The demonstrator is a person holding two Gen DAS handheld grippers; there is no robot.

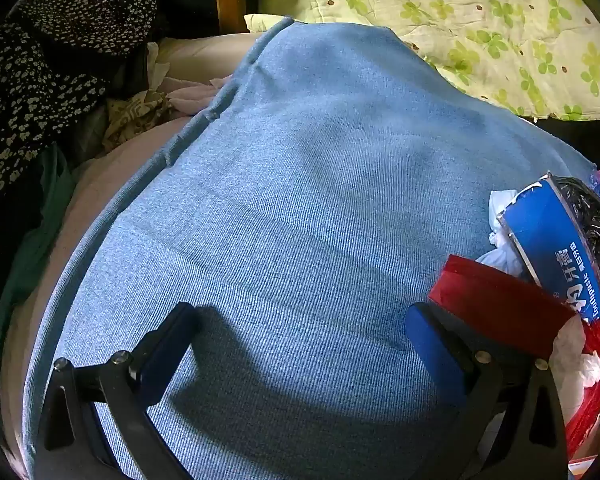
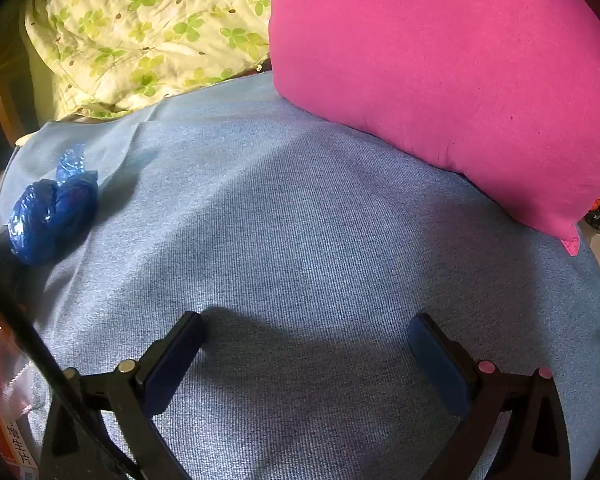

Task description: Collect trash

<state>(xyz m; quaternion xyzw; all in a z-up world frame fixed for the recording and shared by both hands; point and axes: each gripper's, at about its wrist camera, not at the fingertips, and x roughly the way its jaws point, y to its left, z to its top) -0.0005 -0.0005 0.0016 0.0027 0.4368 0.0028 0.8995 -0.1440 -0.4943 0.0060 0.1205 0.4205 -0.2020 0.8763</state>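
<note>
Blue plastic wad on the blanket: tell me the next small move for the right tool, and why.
Probably swing the right tool left and forward toward the blue plastic wad. The tool is open and holds nothing, with only bare blue blanket between its fingers, while the wad lies loose on the blanket far to its left, apart from the pink pillow.

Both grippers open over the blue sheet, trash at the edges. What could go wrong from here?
1. The blue plastic wad matches the blue sheet in colour, so the right gripper might pinch fabric too.
2. The toothpaste box lies tilted on loose tissues; the left gripper could knock it off.
</note>
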